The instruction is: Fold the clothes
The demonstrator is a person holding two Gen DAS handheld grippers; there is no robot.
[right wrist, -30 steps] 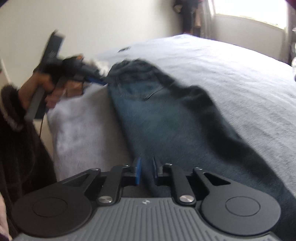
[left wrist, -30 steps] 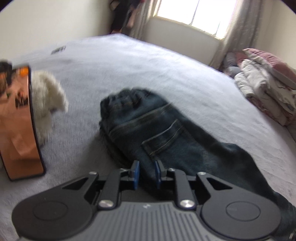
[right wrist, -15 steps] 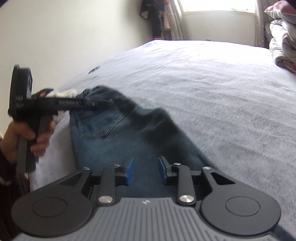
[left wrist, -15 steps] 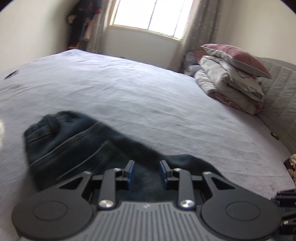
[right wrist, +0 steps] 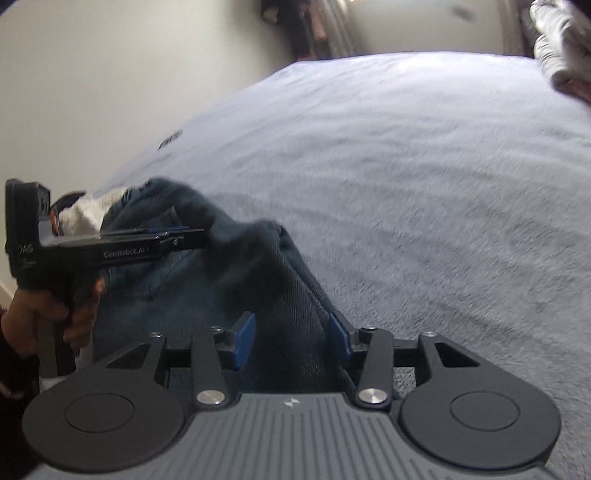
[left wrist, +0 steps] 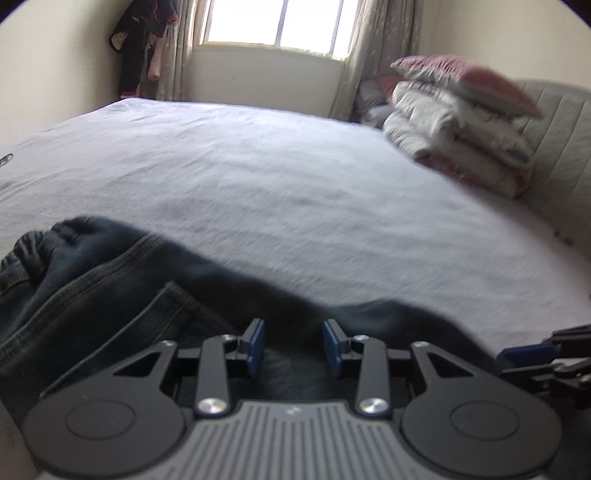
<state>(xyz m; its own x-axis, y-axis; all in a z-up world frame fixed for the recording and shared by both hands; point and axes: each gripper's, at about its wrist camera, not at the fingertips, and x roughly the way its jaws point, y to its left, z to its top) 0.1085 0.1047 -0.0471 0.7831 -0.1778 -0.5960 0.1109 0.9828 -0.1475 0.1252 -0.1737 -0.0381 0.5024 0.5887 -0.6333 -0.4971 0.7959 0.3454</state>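
Dark blue jeans (left wrist: 92,295) lie bunched on the grey bed (left wrist: 295,184), waistband and back pocket at the lower left of the left wrist view. My left gripper (left wrist: 294,347) hovers just over the denim, jaws apart, pads not pressing on it. In the right wrist view the jeans (right wrist: 229,280) run up from my right gripper (right wrist: 291,339), whose jaws are opening with a ridge of denim loose between them. A hand (right wrist: 37,314) holds the left gripper (right wrist: 184,234) over the jeans' far end. The right gripper's tip (left wrist: 535,354) shows at the right edge.
Stacked pillows and quilts (left wrist: 461,140) lean on a padded headboard (left wrist: 554,140) at the far right. A window (left wrist: 273,26) and hanging clothes (left wrist: 140,48) are behind the bed. Something white and fluffy (right wrist: 88,214) lies beside the jeans' far end.
Both grippers' jaws have spread from nearly shut to apart. Both views have swung right along the jeans toward the pillows. The jeans have gone from stretched long to bunched.
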